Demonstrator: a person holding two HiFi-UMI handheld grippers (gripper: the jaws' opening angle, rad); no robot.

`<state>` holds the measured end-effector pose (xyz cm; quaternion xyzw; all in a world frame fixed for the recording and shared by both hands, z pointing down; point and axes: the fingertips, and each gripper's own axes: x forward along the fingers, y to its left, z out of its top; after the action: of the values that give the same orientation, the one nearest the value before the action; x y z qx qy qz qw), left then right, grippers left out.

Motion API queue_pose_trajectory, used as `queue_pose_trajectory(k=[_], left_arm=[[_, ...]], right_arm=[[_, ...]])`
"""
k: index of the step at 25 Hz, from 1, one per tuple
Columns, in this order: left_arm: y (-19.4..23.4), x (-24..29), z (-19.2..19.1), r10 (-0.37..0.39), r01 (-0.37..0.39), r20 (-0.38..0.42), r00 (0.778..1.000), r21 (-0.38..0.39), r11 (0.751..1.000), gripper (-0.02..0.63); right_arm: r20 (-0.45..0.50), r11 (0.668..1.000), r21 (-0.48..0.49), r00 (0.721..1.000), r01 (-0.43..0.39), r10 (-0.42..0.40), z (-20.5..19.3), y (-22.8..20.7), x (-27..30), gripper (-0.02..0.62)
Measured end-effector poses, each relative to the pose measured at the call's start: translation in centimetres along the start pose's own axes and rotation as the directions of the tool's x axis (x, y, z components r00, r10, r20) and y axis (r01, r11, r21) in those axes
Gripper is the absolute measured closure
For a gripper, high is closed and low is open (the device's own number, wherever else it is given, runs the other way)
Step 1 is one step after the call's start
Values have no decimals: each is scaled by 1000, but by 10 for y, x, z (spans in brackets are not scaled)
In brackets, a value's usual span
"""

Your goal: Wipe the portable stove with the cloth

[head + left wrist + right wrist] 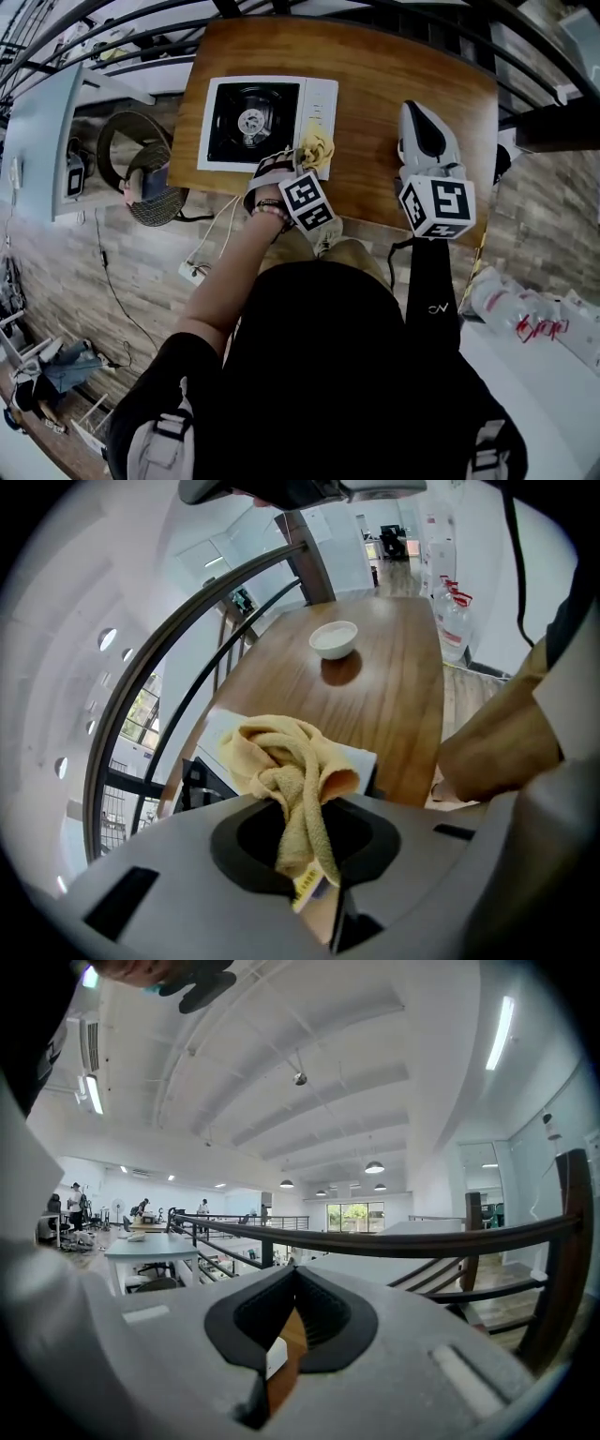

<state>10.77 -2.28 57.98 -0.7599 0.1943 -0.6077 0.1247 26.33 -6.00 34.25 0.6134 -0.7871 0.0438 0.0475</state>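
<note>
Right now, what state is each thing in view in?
left gripper: shut on cloth.
right gripper: shut, empty, over the table.
cloth: bunched, at the portable stove's right side.
portable stove: flat on the table, no flame showing.
bowl: upright on the table.

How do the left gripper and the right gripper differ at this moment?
The left gripper is shut on the yellow cloth; the right gripper is shut on nothing. The left gripper is at the right edge of the stove; the right gripper is over the table, apart from it. Both carry a marker cube.
</note>
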Motion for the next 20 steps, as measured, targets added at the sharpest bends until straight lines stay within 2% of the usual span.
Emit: queue_pose_trajectory(k=[5, 8, 15, 20], left_arm=[[-34, -14, -12, -53, 53, 2, 999, -24, 998, 538], [-45, -20, -8, -102, 103, 22, 995, -68, 992, 538], [-47, -18, 3, -117, 132, 113, 987, -143, 981, 538], [-37, -20, -34, -78, 100, 116, 990, -200, 975, 538]], right_arm=[[5, 999, -8, 999, -48, 49, -2, 18, -3, 594], [9, 997, -8, 997, -71, 71, -2, 26, -4, 594], [4, 995, -20, 995, -101, 101, -2, 43, 3, 594], [-8, 995, -15, 995, -98, 98, -2, 54, 16, 594]])
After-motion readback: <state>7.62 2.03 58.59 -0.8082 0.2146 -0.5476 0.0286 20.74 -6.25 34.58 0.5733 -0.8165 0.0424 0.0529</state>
